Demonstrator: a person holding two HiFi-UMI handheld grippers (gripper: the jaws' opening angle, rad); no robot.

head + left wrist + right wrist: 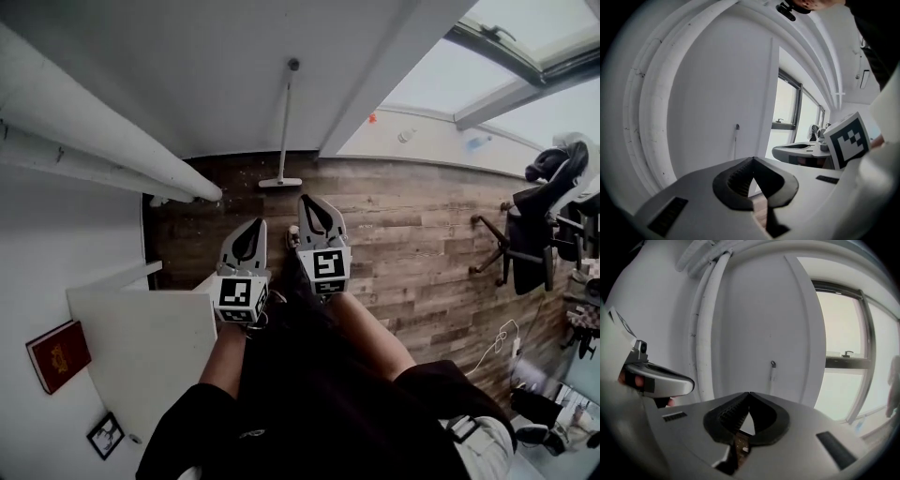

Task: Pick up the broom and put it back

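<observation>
Arms: black sleeves (pixel 309 403); grey left gripper (pixel 258 223) and right gripper (pixel 307 199) — jaws closed, empty.
Floor: brown wood planks (pixel 412 225).
Broom: white long-handled broom (pixel 285 122), 12 o'clock, against white wall (pixel 206 75) — apart from both grippers.
Around: black office chair (pixel 530 234), 3 o'clock.

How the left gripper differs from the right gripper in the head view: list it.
The right gripper reaches farther ahead, nearer the broom; the left gripper sits further back. The left gripper shows beside the white table corner; the right gripper is over bare wood floor. Shared: both have jaws shut, holding nothing.
</observation>
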